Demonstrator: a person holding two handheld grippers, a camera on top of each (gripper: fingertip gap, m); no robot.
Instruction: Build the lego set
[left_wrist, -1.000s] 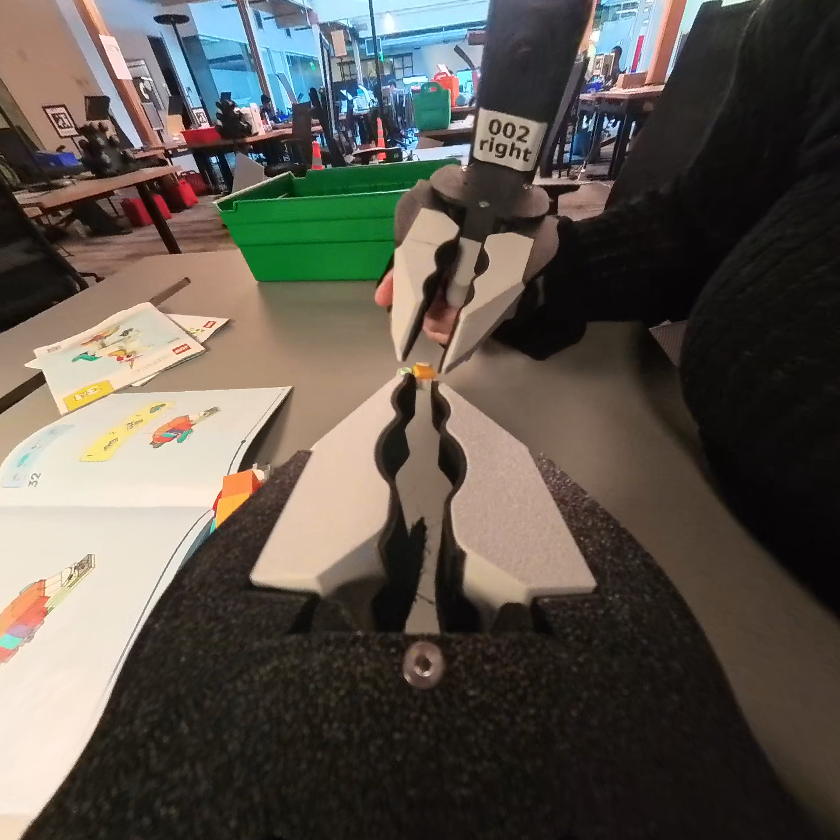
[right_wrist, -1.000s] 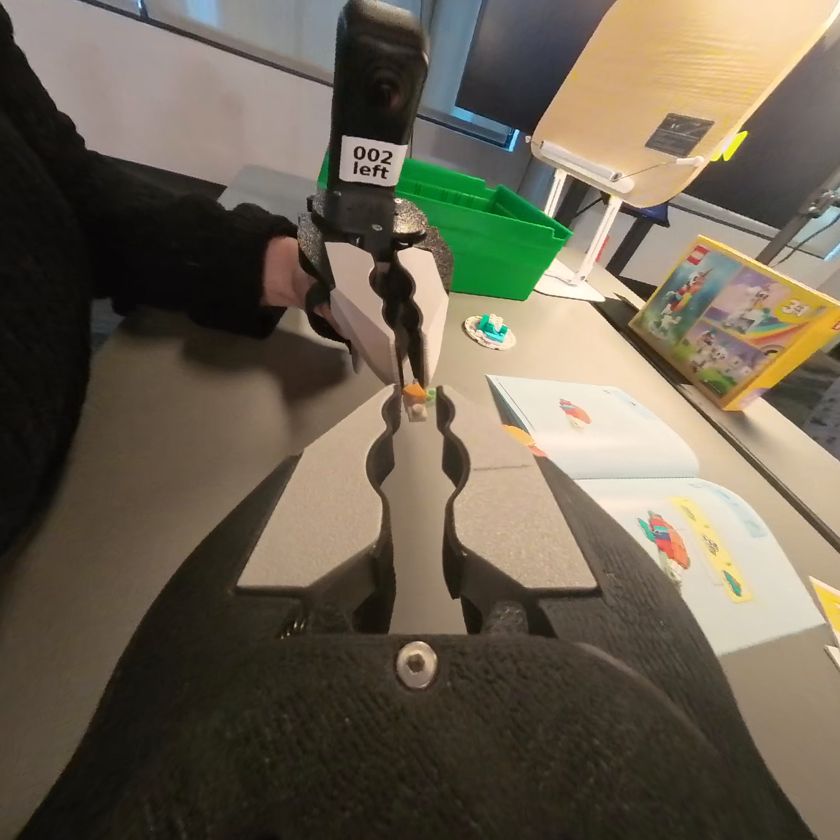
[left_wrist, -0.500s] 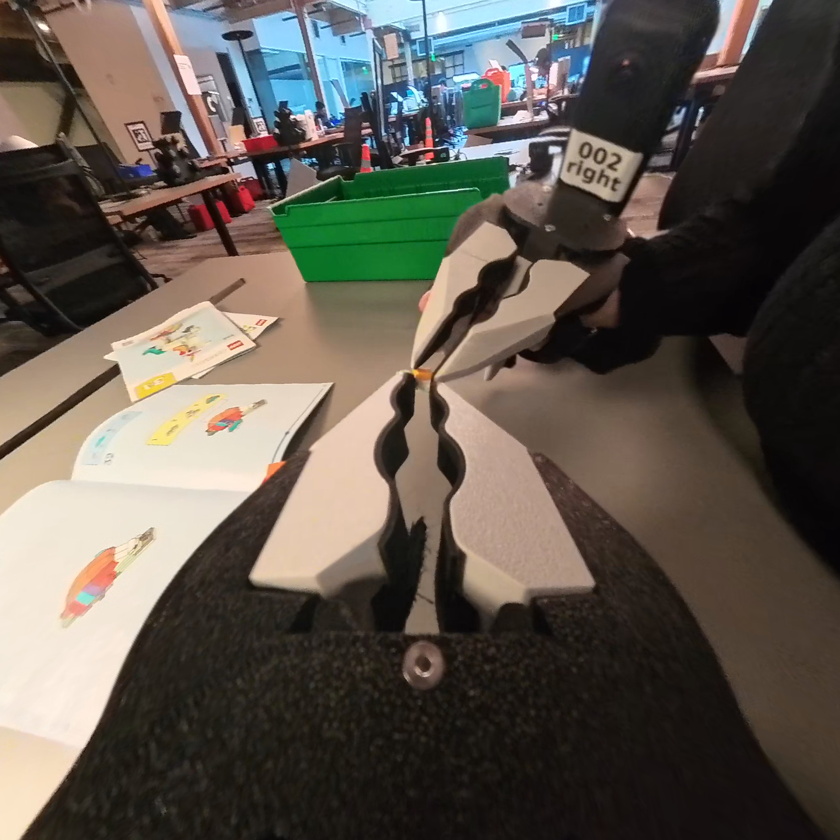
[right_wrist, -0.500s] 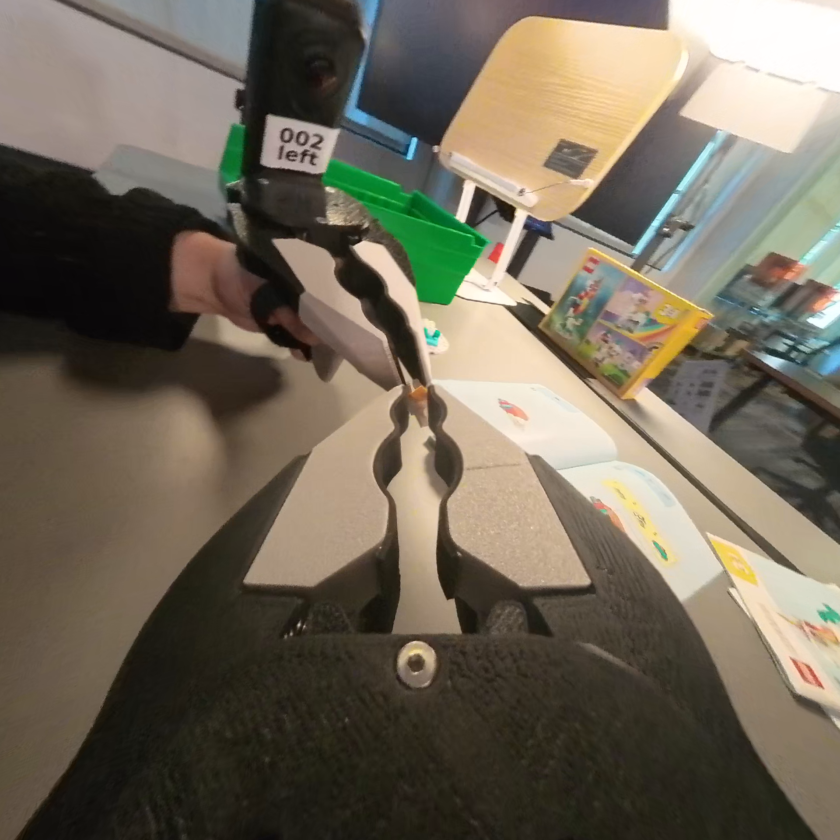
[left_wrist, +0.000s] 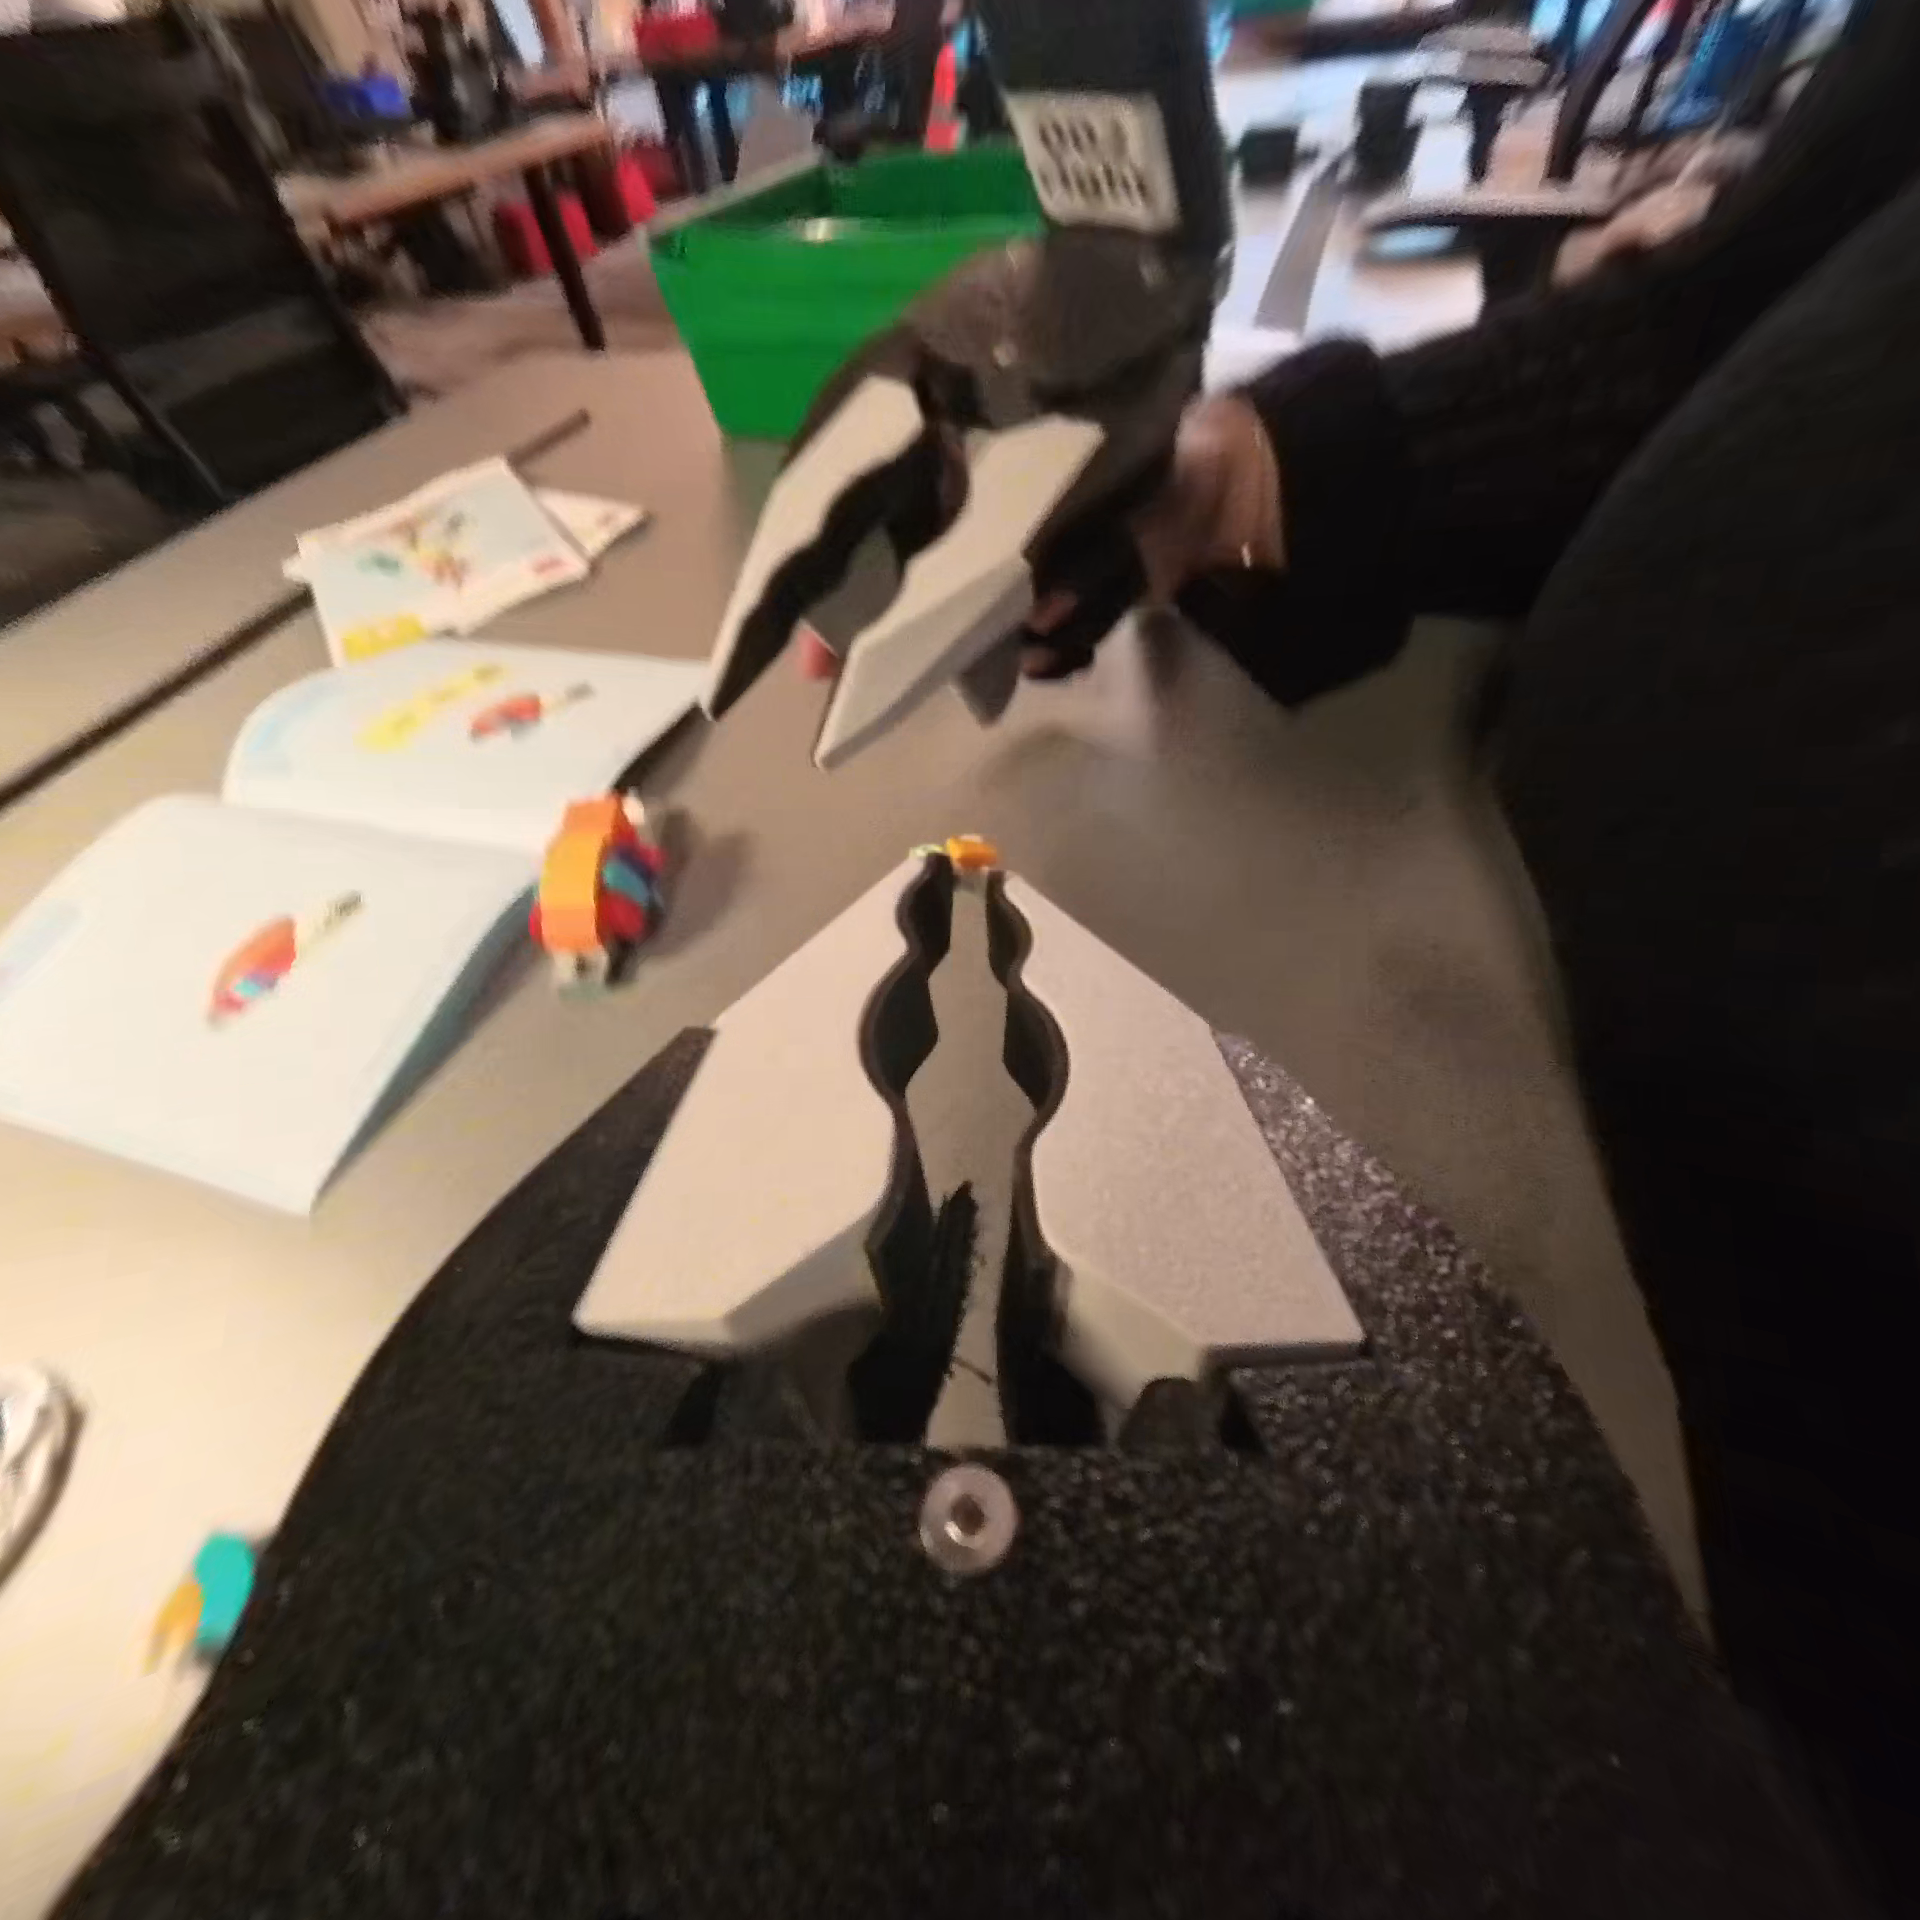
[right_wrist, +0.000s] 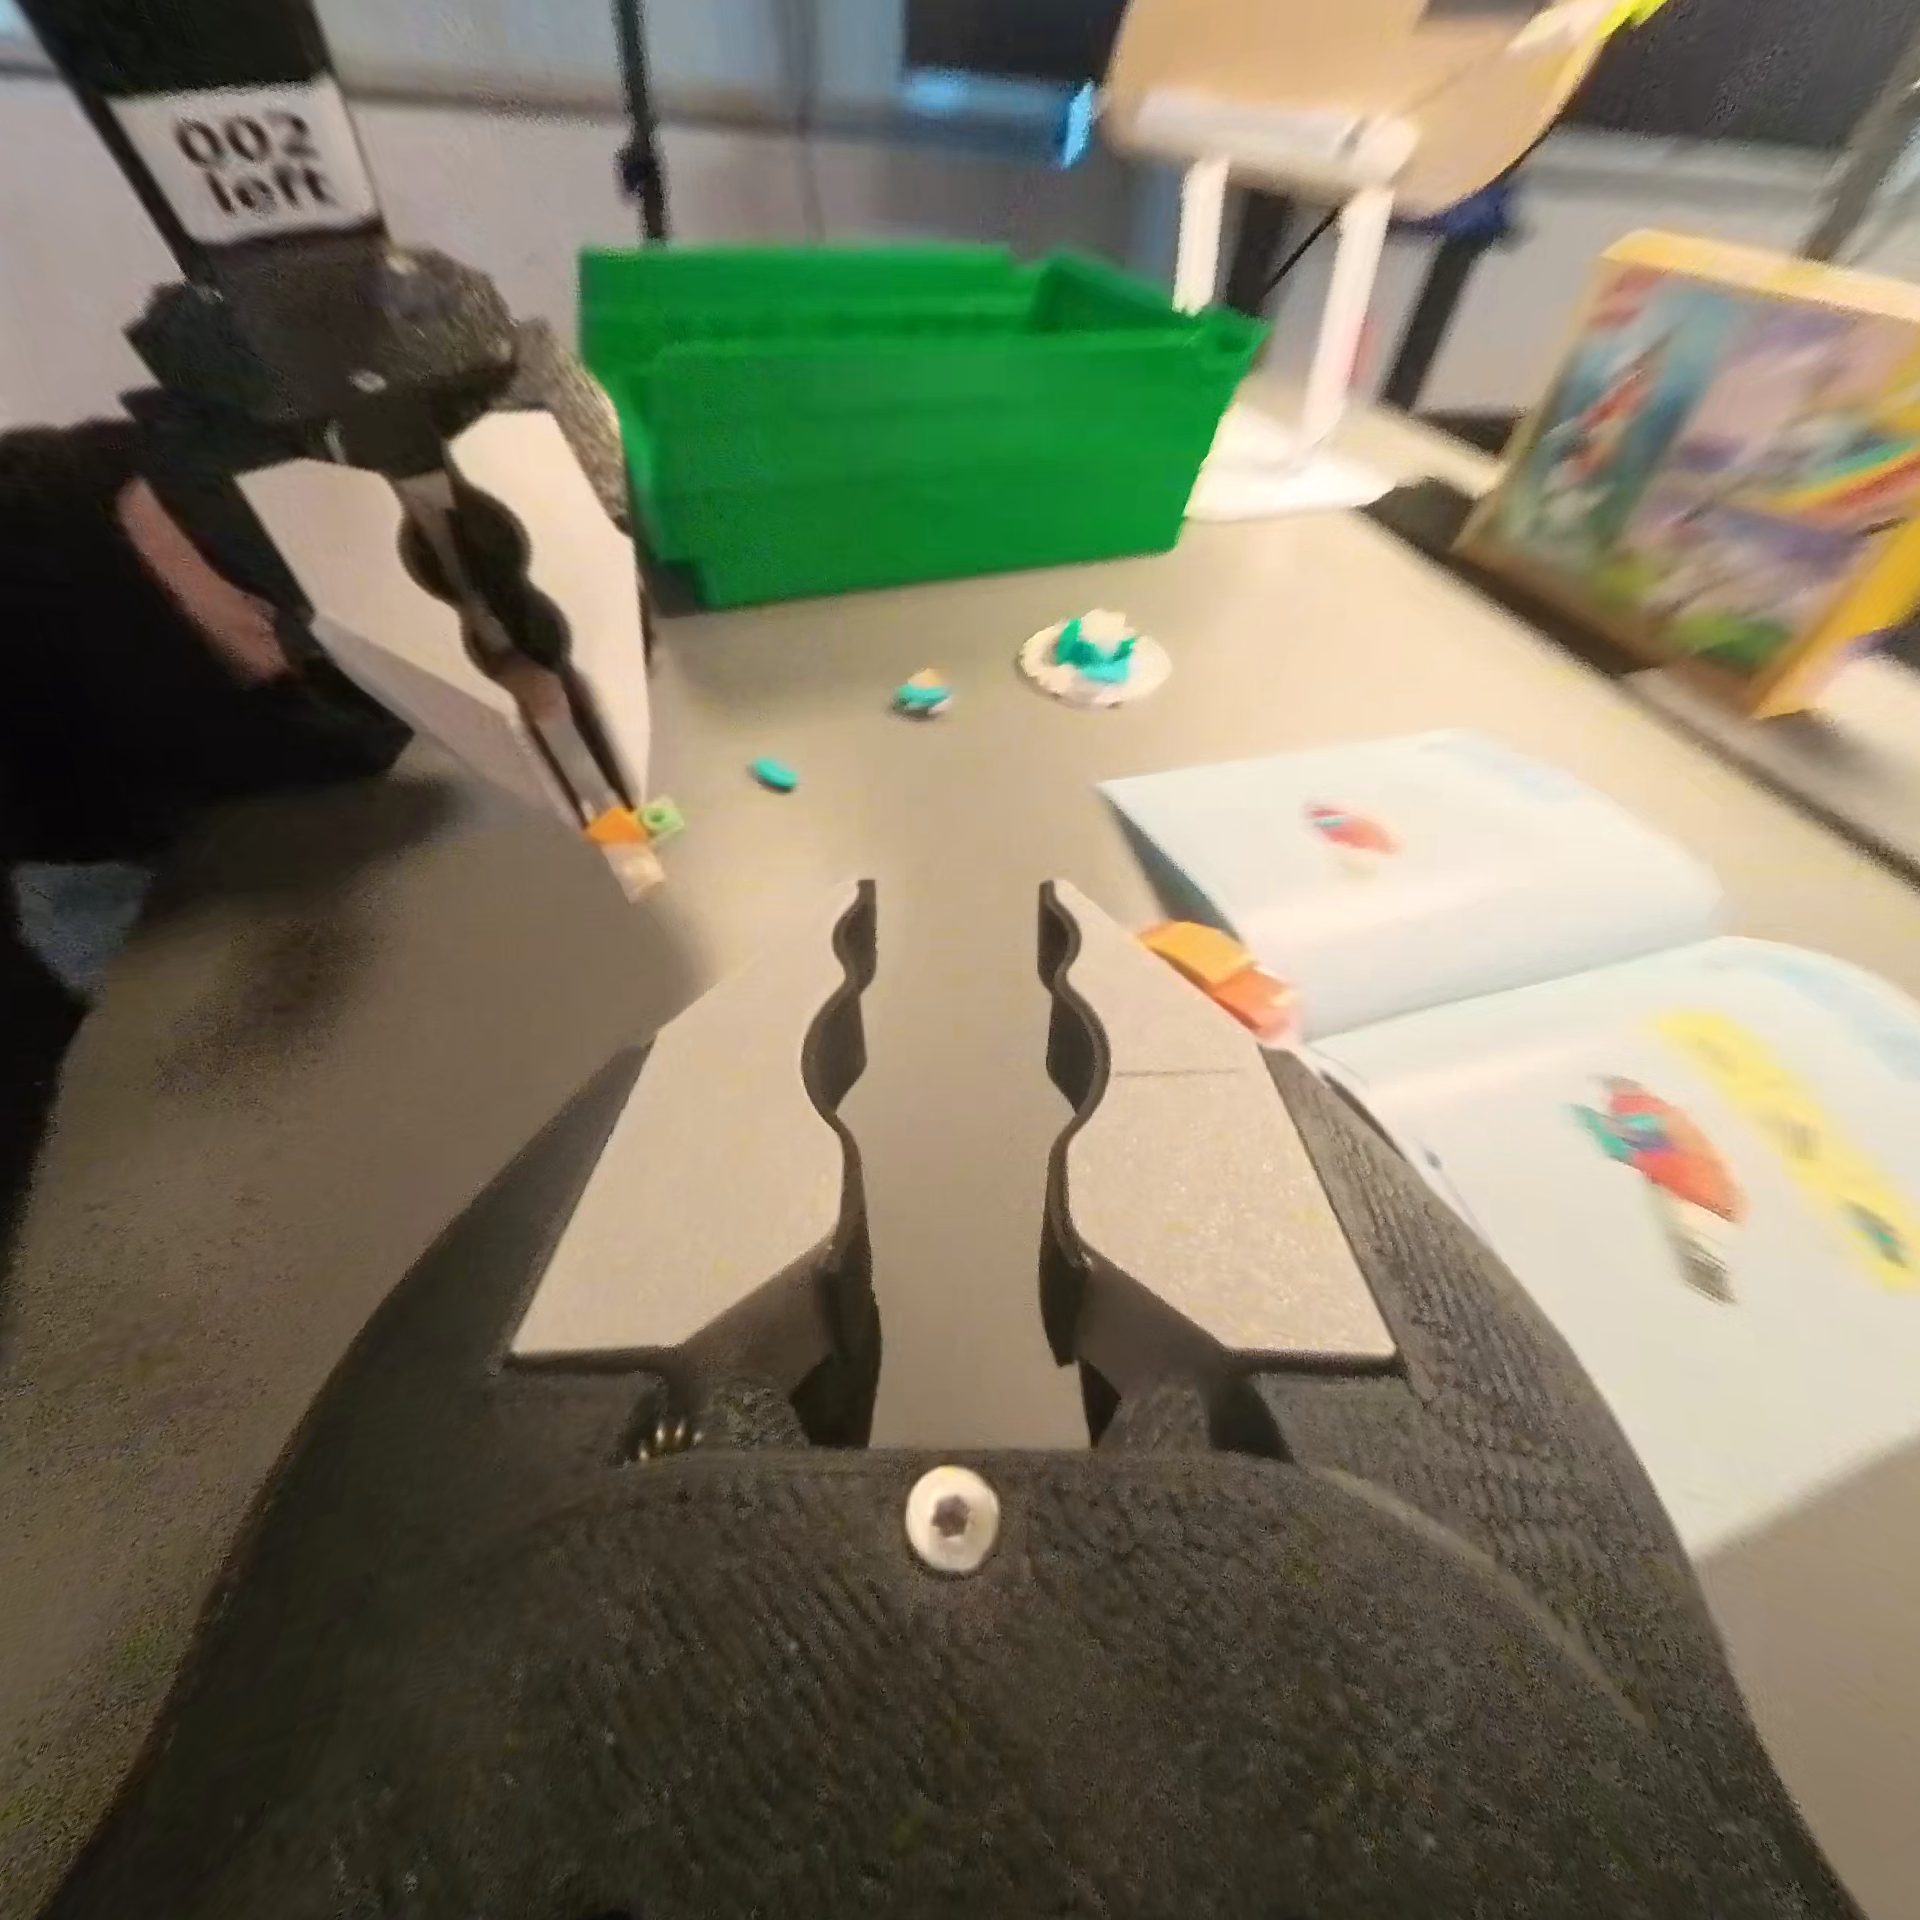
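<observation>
My left gripper (left_wrist: 961, 873) is shut on a small Lego piece (left_wrist: 969, 852) of orange, green and clear parts, held above the table. It also shows in the right wrist view (right_wrist: 613, 810), with the small piece (right_wrist: 629, 831) at its tips. My right gripper (right_wrist: 951, 899) is open and empty; in the left wrist view it (left_wrist: 774, 727) hangs over the table beyond the left tips. A partly built orange, red and teal model (left_wrist: 597, 894) stands beside the open instruction booklet (left_wrist: 260, 977); its orange edge (right_wrist: 1210, 961) shows behind my right finger.
A green bin (right_wrist: 894, 416) stands at the back. Loose teal pieces (right_wrist: 774, 772) and a white round plate with teal bricks (right_wrist: 1091, 660) lie before it. The Lego box (right_wrist: 1725, 468) stands at the right. Leaflets (left_wrist: 457, 556) lie past the booklet. A teal-orange piece (left_wrist: 213, 1600) lies near left.
My right gripper has opened, let go of the small piece and drawn away from the left tips. The left gripper keeps the piece. Both views have swung and blurred.
</observation>
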